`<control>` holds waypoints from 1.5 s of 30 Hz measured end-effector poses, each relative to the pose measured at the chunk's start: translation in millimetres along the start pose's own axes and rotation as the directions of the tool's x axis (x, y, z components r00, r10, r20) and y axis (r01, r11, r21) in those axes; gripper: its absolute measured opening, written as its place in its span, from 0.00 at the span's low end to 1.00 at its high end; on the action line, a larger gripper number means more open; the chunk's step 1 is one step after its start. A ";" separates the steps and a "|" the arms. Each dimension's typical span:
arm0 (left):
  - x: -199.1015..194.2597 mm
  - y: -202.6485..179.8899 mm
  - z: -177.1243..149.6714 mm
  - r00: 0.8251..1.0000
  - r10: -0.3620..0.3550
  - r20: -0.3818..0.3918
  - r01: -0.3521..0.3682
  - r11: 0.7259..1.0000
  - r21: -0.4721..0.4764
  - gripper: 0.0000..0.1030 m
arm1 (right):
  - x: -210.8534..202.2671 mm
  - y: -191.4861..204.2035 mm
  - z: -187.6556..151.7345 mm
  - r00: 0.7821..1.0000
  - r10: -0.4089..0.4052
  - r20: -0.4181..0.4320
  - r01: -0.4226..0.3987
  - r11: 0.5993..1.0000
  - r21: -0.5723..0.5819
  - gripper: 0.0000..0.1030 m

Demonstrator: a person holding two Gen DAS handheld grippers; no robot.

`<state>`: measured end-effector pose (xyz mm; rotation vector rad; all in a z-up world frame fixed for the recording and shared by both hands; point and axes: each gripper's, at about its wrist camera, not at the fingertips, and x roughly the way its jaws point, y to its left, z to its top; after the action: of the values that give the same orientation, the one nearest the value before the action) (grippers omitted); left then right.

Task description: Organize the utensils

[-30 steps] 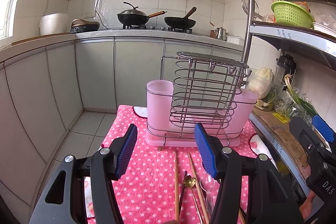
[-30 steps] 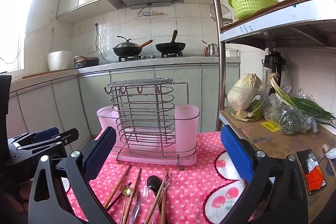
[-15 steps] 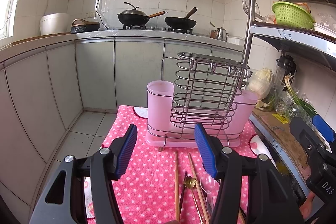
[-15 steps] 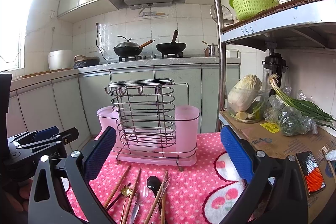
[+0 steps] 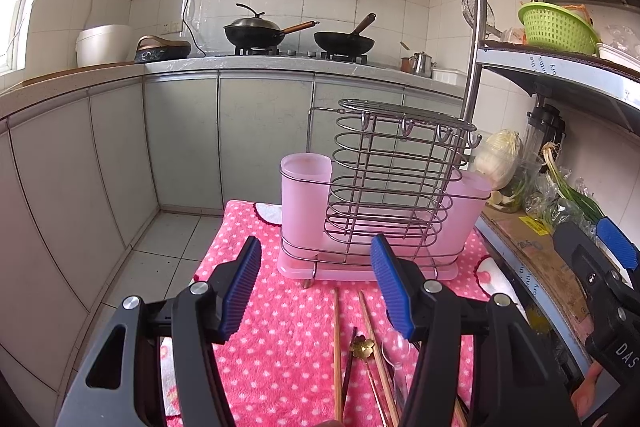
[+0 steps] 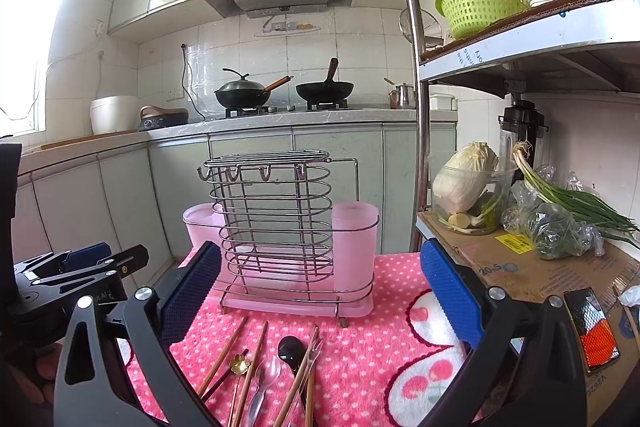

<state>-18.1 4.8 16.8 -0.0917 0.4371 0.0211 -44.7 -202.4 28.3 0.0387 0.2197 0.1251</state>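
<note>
A wire utensil rack (image 5: 384,187) (image 6: 276,219) stands on the pink dotted cloth (image 5: 288,339) (image 6: 380,359), with a pink cup (image 5: 306,199) at its left end and another (image 6: 354,243) at its right end. Wooden chopsticks (image 5: 337,355) (image 6: 222,355), a clear spoon (image 6: 262,379), a black spoon (image 6: 291,349), a fork (image 6: 310,355) and a gold flower-tipped piece (image 5: 360,343) lie loose in front of it. My left gripper (image 5: 316,287) is open and empty above them. My right gripper (image 6: 316,291) is open wide and empty.
A metal shelf unit stands at the right with a cabbage in a bowl (image 6: 466,187), green onions (image 6: 576,203), a cardboard box (image 6: 520,267) and a green basket (image 6: 478,5). A counter with two pans (image 5: 256,31) runs behind. The cloth's left edge drops to the tiled floor (image 5: 168,251).
</note>
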 end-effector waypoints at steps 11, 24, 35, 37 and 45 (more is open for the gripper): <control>5.8 -0.2 -1.6 1.000 0.006 -0.010 -0.006 1.000 0.008 0.55 | 4.4 -5.4 1.2 1.000 -0.007 -0.013 0.007 1.000 0.010 0.97; 34.3 19.5 -0.7 0.994 -0.010 -0.111 0.008 1.000 -0.019 0.55 | 28.4 -22.9 -7.7 0.992 -0.018 -0.124 0.021 1.000 0.021 0.97; 80.9 30.5 -8.7 0.947 -0.097 -0.307 0.082 0.995 -0.061 0.47 | 59.3 -53.3 -24.7 0.961 0.038 -0.274 -0.006 0.993 0.118 0.93; 88.2 28.0 -11.3 0.937 -0.107 -0.333 0.093 0.994 -0.058 0.43 | 65.9 -57.0 -29.7 0.951 0.050 -0.307 -0.010 0.991 0.130 0.88; 121.2 22.6 -20.9 0.874 -0.161 -0.458 0.130 0.987 -0.099 0.34 | 86.3 -67.3 -44.7 0.910 0.098 -0.404 -0.022 0.982 0.188 0.60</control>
<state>82.0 25.4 -55.4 -0.1959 0.9114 -0.1396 37.1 -256.9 -37.3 0.2011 0.6540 0.1747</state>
